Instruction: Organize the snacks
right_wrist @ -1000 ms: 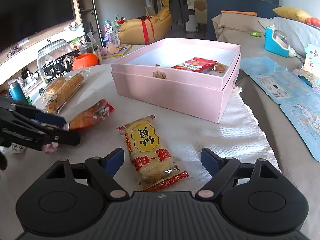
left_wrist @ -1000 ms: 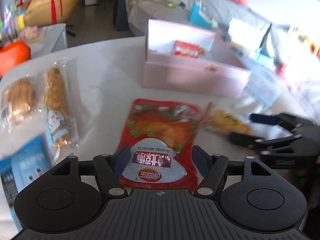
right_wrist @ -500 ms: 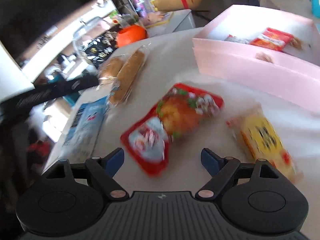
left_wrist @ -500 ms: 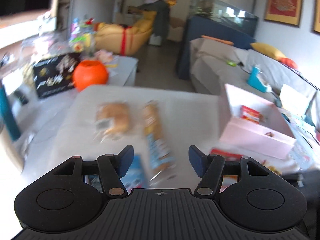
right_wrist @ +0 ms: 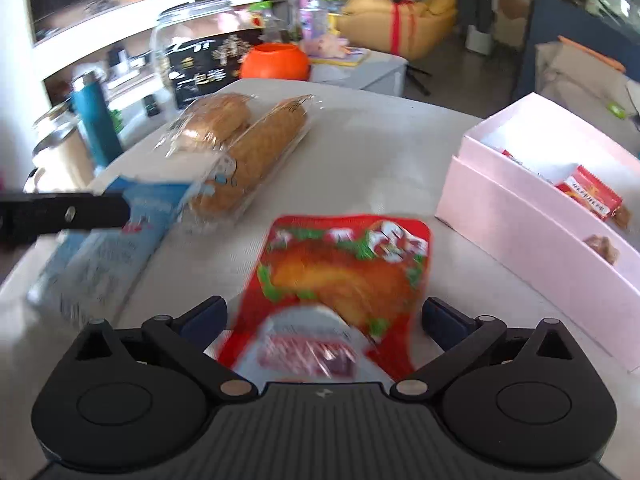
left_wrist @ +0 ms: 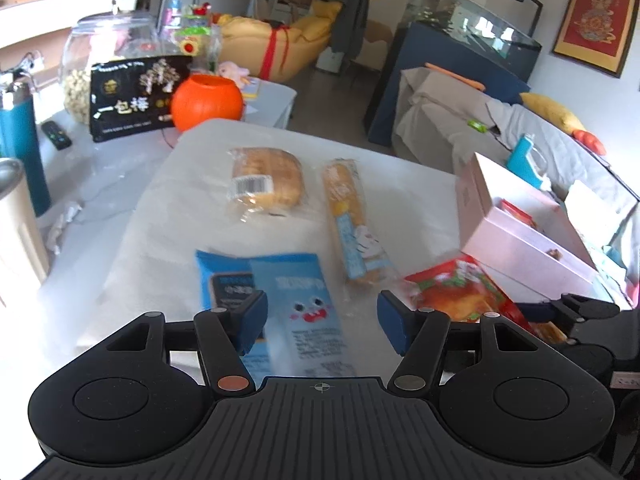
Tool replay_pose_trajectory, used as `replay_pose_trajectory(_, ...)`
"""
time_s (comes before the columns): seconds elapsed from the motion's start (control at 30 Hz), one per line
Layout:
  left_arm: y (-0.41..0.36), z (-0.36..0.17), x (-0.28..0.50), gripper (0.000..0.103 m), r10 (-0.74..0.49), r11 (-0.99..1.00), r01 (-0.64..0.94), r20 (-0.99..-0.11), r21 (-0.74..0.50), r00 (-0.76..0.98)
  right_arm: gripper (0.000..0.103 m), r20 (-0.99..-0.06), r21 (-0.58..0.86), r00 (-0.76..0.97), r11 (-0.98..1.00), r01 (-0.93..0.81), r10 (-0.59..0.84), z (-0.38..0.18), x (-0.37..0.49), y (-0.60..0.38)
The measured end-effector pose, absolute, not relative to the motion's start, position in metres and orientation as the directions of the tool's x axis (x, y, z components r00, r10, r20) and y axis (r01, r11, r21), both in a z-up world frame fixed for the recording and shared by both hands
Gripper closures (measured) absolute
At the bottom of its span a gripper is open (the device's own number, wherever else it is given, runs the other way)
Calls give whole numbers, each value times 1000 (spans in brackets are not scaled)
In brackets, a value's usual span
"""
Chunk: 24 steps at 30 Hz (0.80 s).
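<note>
My left gripper point(left_wrist: 322, 322) is open and empty, just above a blue snack packet point(left_wrist: 280, 300) lying on the white table. A round bun point(left_wrist: 264, 182) and a long bread stick point(left_wrist: 352, 220) in clear wrappers lie beyond it. My right gripper point(right_wrist: 324, 318) is open, its fingers either side of the near end of a red chicken-leg packet point(right_wrist: 348, 272), which lies flat. That red packet also shows in the left wrist view point(left_wrist: 460, 296). The open pink box point(right_wrist: 540, 216) with a few small snacks stands to the right; it also shows in the left wrist view point(left_wrist: 520, 236).
An orange pumpkin pot point(left_wrist: 208, 100), a black packet point(left_wrist: 136, 96), a glass jar point(left_wrist: 104, 60) and a teal bottle point(left_wrist: 20, 152) stand on the side table at the left. A grey-covered sofa point(left_wrist: 480, 120) lies behind the box. The left gripper's finger point(right_wrist: 68, 214) reaches in over the blue packet point(right_wrist: 104, 248).
My left gripper has swung left from the red packet to the blue packet. My right gripper has moved left from the yellow snack to the red packet. Both stay open.
</note>
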<state>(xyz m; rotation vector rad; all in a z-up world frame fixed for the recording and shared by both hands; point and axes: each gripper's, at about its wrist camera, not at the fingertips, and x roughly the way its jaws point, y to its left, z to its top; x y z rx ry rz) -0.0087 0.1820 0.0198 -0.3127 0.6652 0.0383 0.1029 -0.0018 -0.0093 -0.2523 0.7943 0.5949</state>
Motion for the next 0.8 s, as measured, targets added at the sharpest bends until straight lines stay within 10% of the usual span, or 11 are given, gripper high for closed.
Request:
replay_pose_trajectory(0.3, 163, 20, -10, 37, -113, 957, -81, -617, -278, 779, 12, -717, -78, 564, 757, -648, 409, 1, 70, -39)
replay_pose_trajectory(0.53, 123, 31, -1, 37, -256, 954, 93, -614, -285, 746, 63, -694, 9, 558, 780, -626, 455, 25, 55, -80)
replay_pose_trajectory(0.8, 92, 27, 7, 37, -279, 955, 129, -666, -266, 692, 58, -631, 0, 659, 850, -527, 409, 28, 46, -131)
